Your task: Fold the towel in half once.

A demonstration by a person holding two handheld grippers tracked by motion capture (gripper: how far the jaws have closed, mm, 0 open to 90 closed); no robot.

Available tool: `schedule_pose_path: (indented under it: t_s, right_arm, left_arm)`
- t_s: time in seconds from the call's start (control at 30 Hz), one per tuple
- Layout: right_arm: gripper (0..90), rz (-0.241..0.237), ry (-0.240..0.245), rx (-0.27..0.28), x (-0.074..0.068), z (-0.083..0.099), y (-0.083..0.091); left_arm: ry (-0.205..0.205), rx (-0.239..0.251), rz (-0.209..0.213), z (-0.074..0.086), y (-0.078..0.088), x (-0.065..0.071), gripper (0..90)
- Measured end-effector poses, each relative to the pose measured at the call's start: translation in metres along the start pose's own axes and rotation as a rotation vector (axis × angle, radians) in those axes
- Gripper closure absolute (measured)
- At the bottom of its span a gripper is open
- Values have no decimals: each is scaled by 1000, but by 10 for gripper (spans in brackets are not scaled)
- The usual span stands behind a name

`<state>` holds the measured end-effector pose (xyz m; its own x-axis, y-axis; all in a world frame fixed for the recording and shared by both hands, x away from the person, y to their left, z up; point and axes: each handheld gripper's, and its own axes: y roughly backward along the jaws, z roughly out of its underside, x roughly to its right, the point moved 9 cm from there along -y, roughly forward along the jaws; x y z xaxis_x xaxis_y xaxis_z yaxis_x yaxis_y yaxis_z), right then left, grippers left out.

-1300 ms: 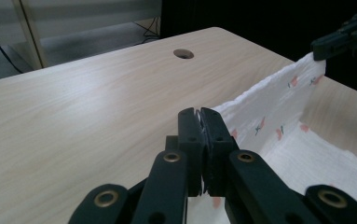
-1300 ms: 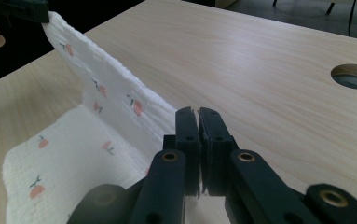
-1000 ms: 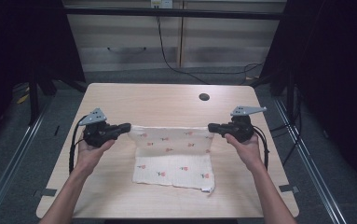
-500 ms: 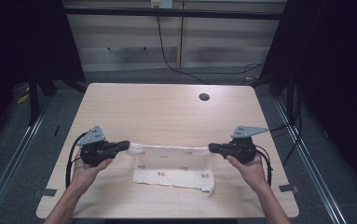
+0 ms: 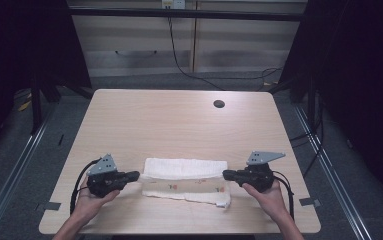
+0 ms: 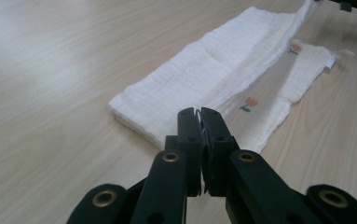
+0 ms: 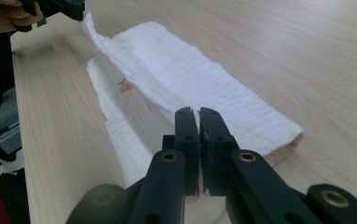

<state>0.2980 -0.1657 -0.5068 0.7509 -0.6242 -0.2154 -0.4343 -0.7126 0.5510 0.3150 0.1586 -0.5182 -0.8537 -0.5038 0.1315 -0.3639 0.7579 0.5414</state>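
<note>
Two tongs, both clamped tight on one white cloth (image 5: 186, 180). Left tongs (image 5: 135, 175) pinching the cloth's left end, jaws pressed together with only a sliver of fabric edge showing between the tips in the left gripper view (image 6: 198, 122). Right tongs (image 5: 227, 174) likewise closed at the right end, jaws meeting over the fabric in the right gripper view (image 7: 196, 122). Held low over the bench (image 5: 169, 125), pointing inward at each other, a hand behind each. Between them, cloth folded lengthwise into a long strip: upper layer doubled over, lower layer peeking out on the person's side with small orange flower prints. Fold edge lifted slightly near each grip, rest lying flat on the wood. Possibly a small tag at the far right corner in the left gripper view, too small to be sure. Strip lying near the bench's front edge, roughly centred. Farther back, dark round hole (image 5: 219, 104) in the benchtop, well apart from the cloth.
</note>
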Motion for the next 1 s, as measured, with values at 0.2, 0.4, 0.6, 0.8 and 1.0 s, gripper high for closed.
schedule_pose_path:
  t_s: [0.2,0.4,0.6,0.8,1.0]
  right_arm:
    - [846,-7,-23,-10,-2,13,0]
    - [821,-12,-31,-37,-3,23,-4]
    - [785,-15,-36,-44,-3,27,-3]
    - [769,-10,-43,-19,-4,23,2]
    - [760,11,-44,-10,8,13,0]
  left_arm:
    - [-1,-22,24,11,-3,7,870]
    - [6,-52,32,19,-7,7,837]
    - [34,-29,25,18,-4,4,792]
    - [39,3,27,11,1,4,759]
    - [70,24,-16,3,0,-8,736]
